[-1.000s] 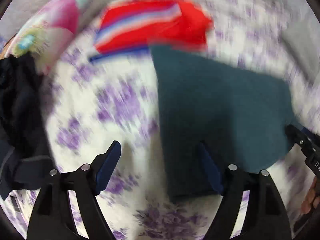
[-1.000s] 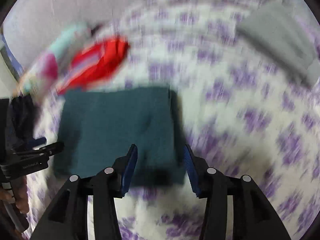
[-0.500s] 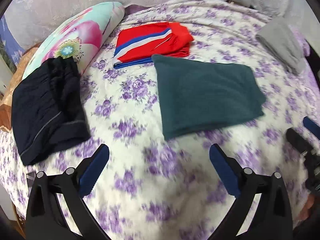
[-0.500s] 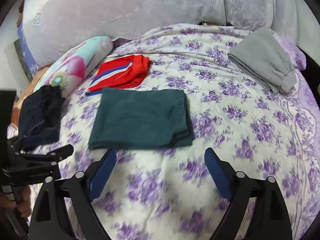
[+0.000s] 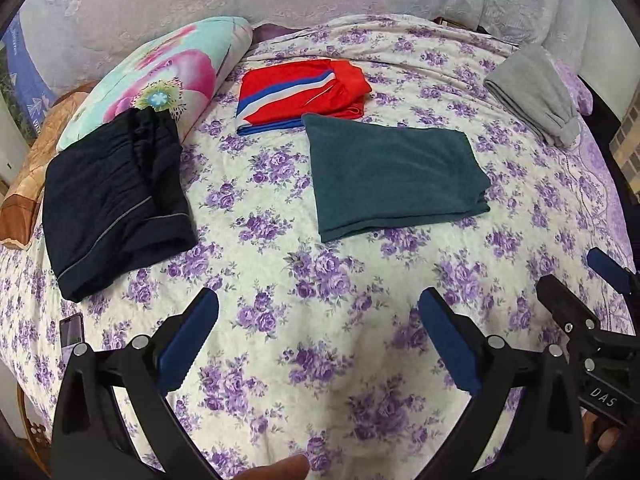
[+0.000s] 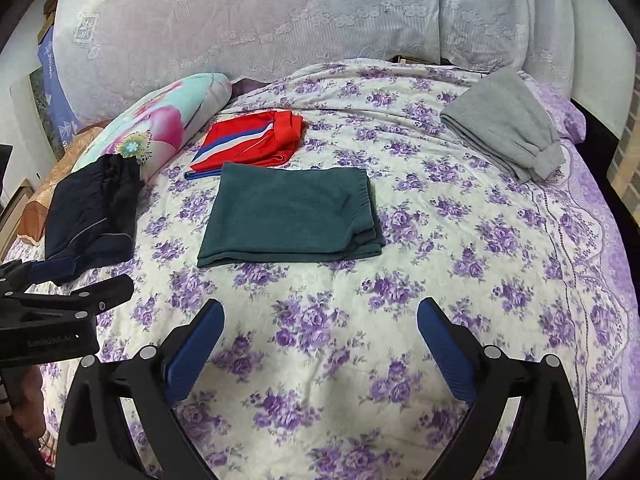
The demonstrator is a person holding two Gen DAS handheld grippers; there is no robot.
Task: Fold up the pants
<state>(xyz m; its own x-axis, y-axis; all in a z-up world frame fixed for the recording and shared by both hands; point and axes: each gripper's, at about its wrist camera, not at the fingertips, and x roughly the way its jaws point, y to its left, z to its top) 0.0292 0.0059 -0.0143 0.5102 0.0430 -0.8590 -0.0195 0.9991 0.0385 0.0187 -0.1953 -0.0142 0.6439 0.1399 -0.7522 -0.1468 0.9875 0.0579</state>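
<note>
Dark green pants point(image 5: 394, 174) lie folded into a flat rectangle in the middle of the floral bed point(image 5: 320, 280); they also show in the right wrist view point(image 6: 292, 216). My left gripper point(image 5: 318, 328) is open and empty, held back above the bed, well short of the pants. My right gripper point(image 6: 320, 336) is open and empty too, also short of the pants. The right gripper shows at the right edge of the left wrist view point(image 5: 580, 308), and the left gripper at the left edge of the right wrist view point(image 6: 68, 280).
Folded red striped pants point(image 5: 304, 94) lie just behind the green ones. Folded dark navy pants point(image 5: 116, 200) lie at the left against a floral pillow point(image 5: 168, 76). Folded grey pants point(image 5: 536, 94) lie at the far right. A phone point(image 5: 71, 334) lies near the left bed edge.
Both grippers have let go of the green pants, opened wide and pulled back and up from them. The pants now lie folded flat on the bed.
</note>
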